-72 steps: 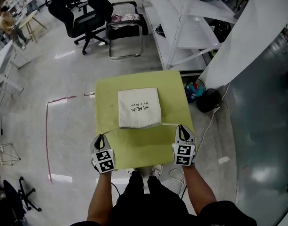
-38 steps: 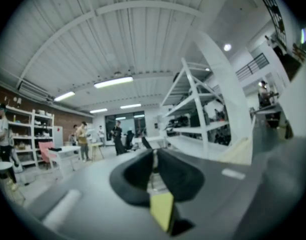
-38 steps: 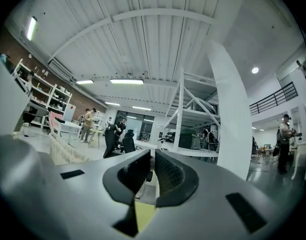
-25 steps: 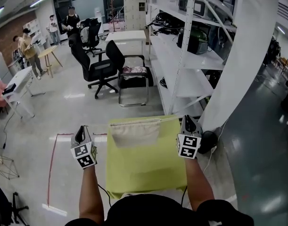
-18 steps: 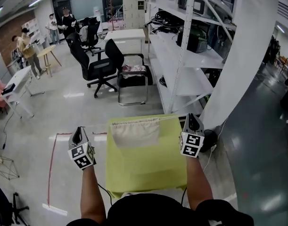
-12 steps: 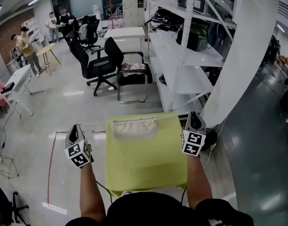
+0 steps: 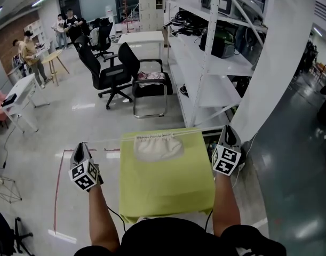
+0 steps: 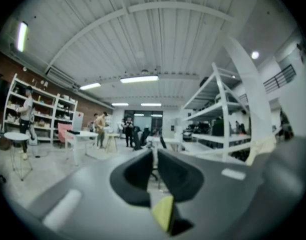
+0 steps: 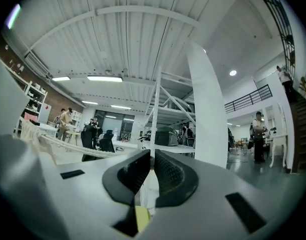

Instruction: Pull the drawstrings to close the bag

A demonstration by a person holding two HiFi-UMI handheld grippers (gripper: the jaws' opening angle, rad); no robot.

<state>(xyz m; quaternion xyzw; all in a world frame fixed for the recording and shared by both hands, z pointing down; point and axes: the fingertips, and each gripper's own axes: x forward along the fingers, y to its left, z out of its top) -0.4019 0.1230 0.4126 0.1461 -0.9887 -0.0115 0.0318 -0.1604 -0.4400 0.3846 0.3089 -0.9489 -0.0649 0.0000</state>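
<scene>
A cream cloth bag (image 7: 158, 146) lies at the far edge of the yellow-green table (image 7: 165, 188), its mouth gathered into tight folds. A thin drawstring (image 7: 106, 141) runs taut from the mouth out to my left gripper (image 7: 80, 147), which is held off the table's left side and shut on it. The other drawstring (image 7: 197, 132) stretches to my right gripper (image 7: 228, 132), past the table's right edge, also shut on its cord. In the right gripper view the cord (image 9: 72, 145) leads left to the bag (image 9: 30, 132). In both gripper views the jaws stand pressed together.
White metal shelving (image 7: 205, 52) and a white pillar (image 7: 269, 63) stand close behind the table on the right. A black-framed chair (image 7: 152, 92) and an office chair (image 7: 104, 73) stand beyond the table. People stand far back at the left (image 7: 26, 49).
Both grippers have moved outward, away from the table's sides, drawing the strings taut. The bag's mouth has puckered from wide and flat to narrow and gathered.
</scene>
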